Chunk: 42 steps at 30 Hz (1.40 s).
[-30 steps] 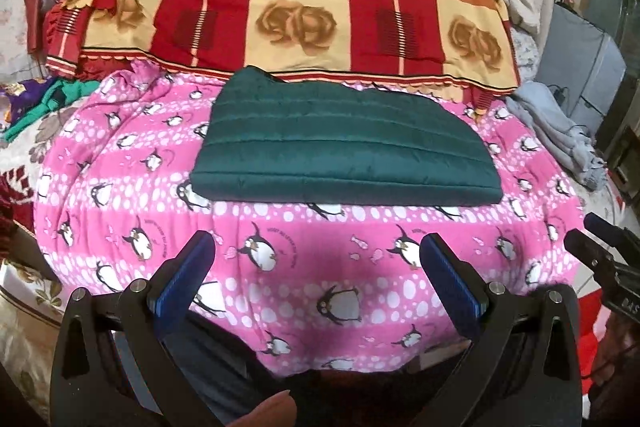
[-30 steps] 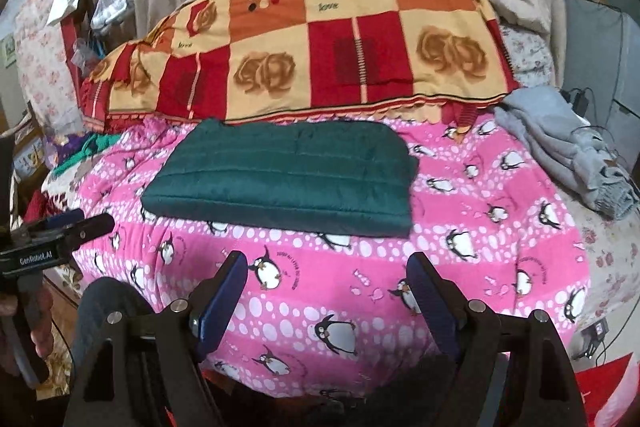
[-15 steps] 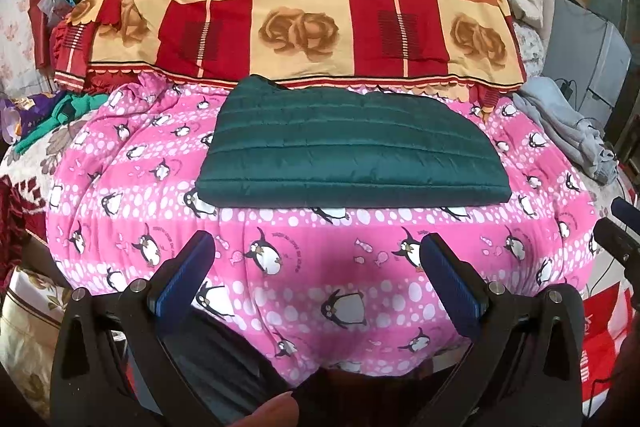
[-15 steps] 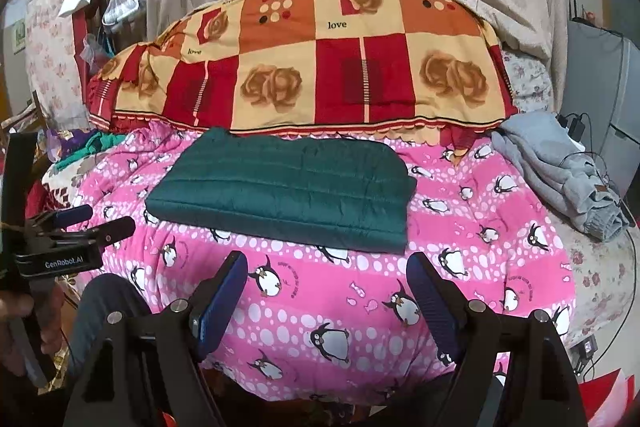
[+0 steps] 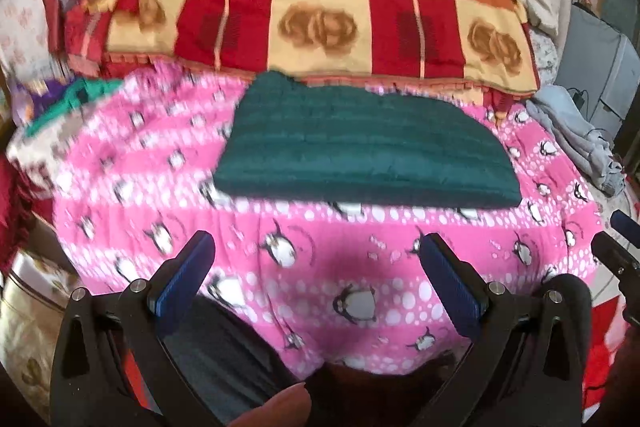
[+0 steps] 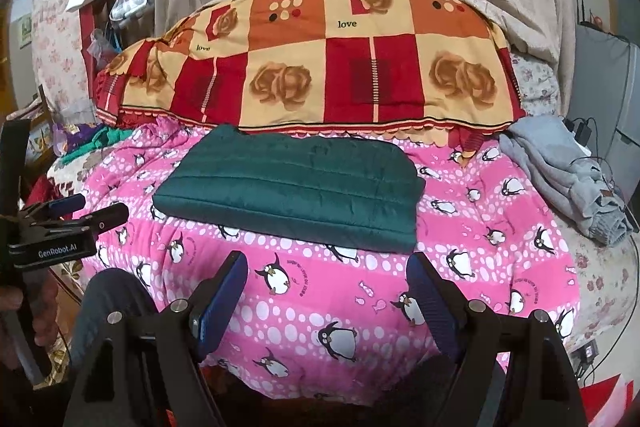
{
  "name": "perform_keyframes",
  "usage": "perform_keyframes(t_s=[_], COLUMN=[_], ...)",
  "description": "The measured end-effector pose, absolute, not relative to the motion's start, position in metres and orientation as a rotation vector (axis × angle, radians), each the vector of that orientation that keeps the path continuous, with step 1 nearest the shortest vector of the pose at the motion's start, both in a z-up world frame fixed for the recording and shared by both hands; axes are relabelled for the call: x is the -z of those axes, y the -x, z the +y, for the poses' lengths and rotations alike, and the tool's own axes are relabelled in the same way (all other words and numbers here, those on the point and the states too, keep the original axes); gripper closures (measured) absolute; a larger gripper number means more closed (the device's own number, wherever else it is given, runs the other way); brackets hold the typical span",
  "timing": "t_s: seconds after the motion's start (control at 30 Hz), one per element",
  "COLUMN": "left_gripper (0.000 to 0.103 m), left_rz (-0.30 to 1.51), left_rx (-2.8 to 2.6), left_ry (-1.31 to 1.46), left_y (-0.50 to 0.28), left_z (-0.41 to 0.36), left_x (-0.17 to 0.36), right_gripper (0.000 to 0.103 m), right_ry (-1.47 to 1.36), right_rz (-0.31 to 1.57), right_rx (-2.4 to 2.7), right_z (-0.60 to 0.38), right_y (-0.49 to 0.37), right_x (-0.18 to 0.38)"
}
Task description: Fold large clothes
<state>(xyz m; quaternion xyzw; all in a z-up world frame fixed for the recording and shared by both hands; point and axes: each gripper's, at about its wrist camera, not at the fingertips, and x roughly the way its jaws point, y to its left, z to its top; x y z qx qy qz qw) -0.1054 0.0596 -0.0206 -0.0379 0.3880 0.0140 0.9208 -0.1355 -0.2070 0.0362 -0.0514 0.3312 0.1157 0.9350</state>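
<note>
A dark green quilted padded garment (image 6: pixel 288 187), folded into a flat rectangle, lies on the pink penguin-print fleece blanket (image 6: pixel 360 291) that covers the bed. Its far edge sits just in front of the red, orange and cream rose-patterned blanket (image 6: pixel 320 67) heaped behind it. A crumpled grey garment (image 6: pixel 568 179) lies to the right of the green one, well apart from it.

The left claw (image 5: pixel 318 269) hovers on the near side of the green garment, jaws spread wide with nothing between them; that view is blurred, so finer detail is uncertain. The right claw (image 6: pixel 326 291) hovers likewise on the near side, jaws wide apart and empty, clear of the cloth.
</note>
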Motion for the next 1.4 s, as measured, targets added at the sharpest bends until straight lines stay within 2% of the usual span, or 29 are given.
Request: perform_keyframes(t_s=[0.1, 0.23, 0.4, 0.5, 0.7, 0.93, 1.0, 1.07, 1.17, 1.23, 1.4], left_gripper=[0.000, 0.000, 0.000, 0.000, 0.000, 0.000, 0.007, 0.021, 0.038, 0.041, 0.041], left_rz=[0.866, 0.863, 0.888, 0.938, 0.947, 0.945, 0.967, 0.964, 0.942, 0.935, 0.931], left_rx=[-0.038, 0.030, 0.087, 0.122, 0.249, 0.297, 0.319, 0.326, 0.319, 0.320, 0.363], left_ry=[0.103, 0.125, 0.096, 0.111, 0.216, 0.330, 0.338, 0.306, 0.239, 0.229, 0.198], left_y=[0.087, 0.045, -0.025, -0.054, -0.077, -0.080, -0.080, -0.076, -0.070, -0.067, -0.046], left_z=[0.078, 0.116, 0.176, 0.200, 0.208, 0.211, 0.204, 0.194, 0.183, 0.182, 0.174], left_x=[0.041, 0.052, 0.081, 0.108, 0.132, 0.142, 0.140, 0.134, 0.123, 0.119, 0.111], right_gripper=[0.023, 0.023, 0.023, 0.023, 0.023, 0.023, 0.033, 0.052, 0.070, 0.073, 0.073], right_ry=[0.077, 0.020, -0.175, -0.181, -0.257, -0.402, -0.390, -0.404, -0.431, -0.411, -0.388], right_rz=[0.676, 0.629, 0.703, 0.742, 0.792, 0.803, 0.806, 0.788, 0.765, 0.759, 0.753], right_rx=[-0.242, -0.291, -0.269, -0.301, -0.353, -0.431, -0.471, -0.509, -0.550, -0.571, -0.594], right_z=[-0.216, -0.247, -0.297, -0.299, -0.297, -0.305, -0.303, -0.304, -0.311, -0.311, -0.316], right_y=[0.124, 0.085, 0.005, -0.034, -0.086, -0.092, -0.088, -0.085, -0.081, -0.075, -0.060], right_x=[-0.028, -0.005, 0.044, 0.067, 0.101, 0.120, 0.120, 0.115, 0.108, 0.101, 0.088])
